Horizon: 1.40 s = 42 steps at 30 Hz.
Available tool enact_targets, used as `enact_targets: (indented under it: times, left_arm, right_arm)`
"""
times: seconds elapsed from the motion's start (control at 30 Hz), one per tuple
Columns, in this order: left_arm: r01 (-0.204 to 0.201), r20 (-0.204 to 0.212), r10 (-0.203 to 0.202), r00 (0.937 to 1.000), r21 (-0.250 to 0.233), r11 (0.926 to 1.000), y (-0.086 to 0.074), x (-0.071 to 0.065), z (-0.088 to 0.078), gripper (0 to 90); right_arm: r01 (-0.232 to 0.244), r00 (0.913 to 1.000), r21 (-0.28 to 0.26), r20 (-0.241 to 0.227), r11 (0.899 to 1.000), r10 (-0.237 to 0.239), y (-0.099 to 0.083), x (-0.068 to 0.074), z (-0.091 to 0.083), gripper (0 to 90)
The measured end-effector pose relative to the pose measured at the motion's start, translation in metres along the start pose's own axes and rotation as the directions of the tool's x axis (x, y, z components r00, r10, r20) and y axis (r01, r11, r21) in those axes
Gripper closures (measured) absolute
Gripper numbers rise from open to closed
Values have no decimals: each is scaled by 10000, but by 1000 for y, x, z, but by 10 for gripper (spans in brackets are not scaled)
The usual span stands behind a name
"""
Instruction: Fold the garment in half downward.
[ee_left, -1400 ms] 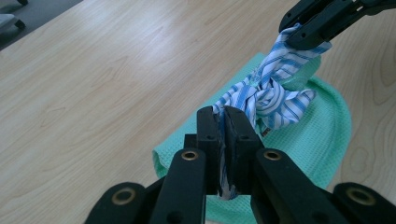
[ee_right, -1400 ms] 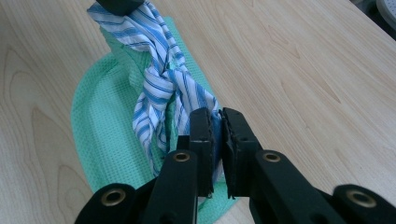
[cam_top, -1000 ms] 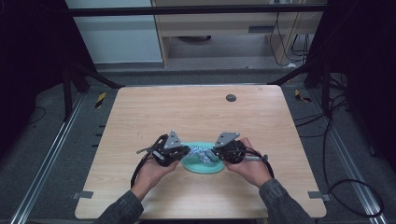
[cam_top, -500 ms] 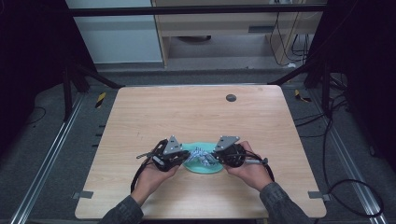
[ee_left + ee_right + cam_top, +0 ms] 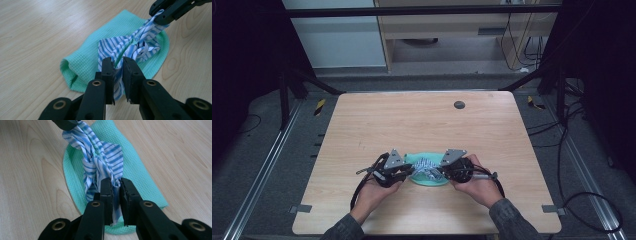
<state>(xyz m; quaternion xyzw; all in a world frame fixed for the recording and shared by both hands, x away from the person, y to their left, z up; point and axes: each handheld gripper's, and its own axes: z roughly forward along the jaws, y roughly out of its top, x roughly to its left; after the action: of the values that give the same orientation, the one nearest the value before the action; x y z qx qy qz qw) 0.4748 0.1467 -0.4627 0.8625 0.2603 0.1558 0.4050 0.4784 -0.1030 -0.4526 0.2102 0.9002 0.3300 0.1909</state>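
Striped blue-and-white cloth [image 5: 130,47], knotted around a folded green waffle-weave towel [image 5: 87,62], lies near the front edge of the wooden table [image 5: 422,125], close to the person, between the two hands. In the left gripper view, the left gripper [image 5: 118,65] has one loose end of the striped cloth running between its two black jaws; the jaws have just been opening a little, with a narrow gap showing beside the fabric, though the cloth end sits between them and looks pinched. In the right gripper view, the right gripper [image 5: 116,185] clamps tight on the other end of the striped cloth, the fabric bunched between its pads. The knot sits on top of the towel, midway between both grippers, and the cloth ends stretch away from it toward each one. From the high view, the left hand [image 5: 374,192] and right hand [image 5: 479,185] face each other across the bundle, the towel resting flat on the wood. Farther off, a small dark round disc [image 5: 459,104] lies toward the far right part of the table, well apart from the bundle.
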Motion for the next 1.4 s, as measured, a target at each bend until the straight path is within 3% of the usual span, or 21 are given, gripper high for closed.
enact_targets:
  times: [0.57,1.07,1.4]
  left_arm:
    - [80,178,-78,9998,-77,9999,-14,-8,-1,778]
    - [223,359,-224,9991,33,9997,-19,-8,2,840]
    - [-60,535,42,9986,331,9994,-26,-14,1,881]
  right_arm:
    - [8,9999,36,-146,10000,-7,-8,8,-2,790]
    - [-51,9995,79,-312,10000,53,-16,15,-3,805]
    - [-90,9982,45,-593,9999,93,-26,24,-4,838]
